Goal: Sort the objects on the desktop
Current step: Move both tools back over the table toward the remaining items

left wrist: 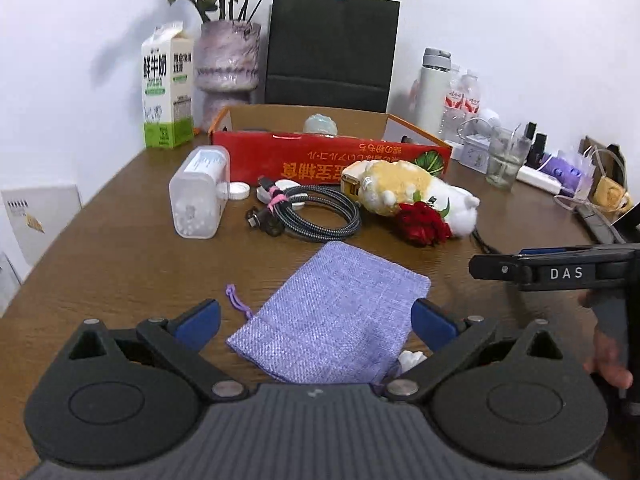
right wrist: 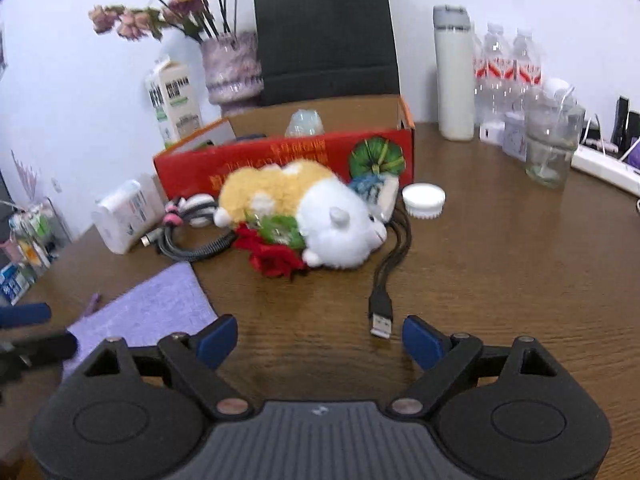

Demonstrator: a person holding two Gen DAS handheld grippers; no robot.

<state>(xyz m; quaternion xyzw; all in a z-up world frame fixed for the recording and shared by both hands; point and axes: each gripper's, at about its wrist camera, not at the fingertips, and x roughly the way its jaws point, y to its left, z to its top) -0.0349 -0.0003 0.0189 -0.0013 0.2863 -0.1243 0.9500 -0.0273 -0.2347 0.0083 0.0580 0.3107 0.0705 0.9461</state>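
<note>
A purple cloth pouch point(left wrist: 332, 312) lies flat on the brown table point(left wrist: 120, 264), its near part between the fingers of my left gripper point(left wrist: 316, 316), which is open and not pressing on it. My right gripper point(right wrist: 320, 338) is open over bare wood, with a black USB plug point(right wrist: 382, 320) just ahead of its right finger. The pouch point(right wrist: 152, 312) lies to its left. Behind are a white and yellow plush toy point(right wrist: 320, 220), a red fabric flower point(right wrist: 276, 258), a coiled braided cable point(left wrist: 308, 212) and a clear plastic container point(left wrist: 200, 196). A red cardboard box point(left wrist: 332, 160) stands open at the back.
A milk carton point(left wrist: 166, 92), a vase of dried flowers point(left wrist: 228, 60) and a black paper bag point(left wrist: 332, 48) line the wall. A white flask point(right wrist: 454, 76), water bottles point(right wrist: 508, 68), a glass jar point(right wrist: 550, 152) and a power strip point(right wrist: 608, 168) crowd the right. A white lid point(right wrist: 424, 198) lies by the box.
</note>
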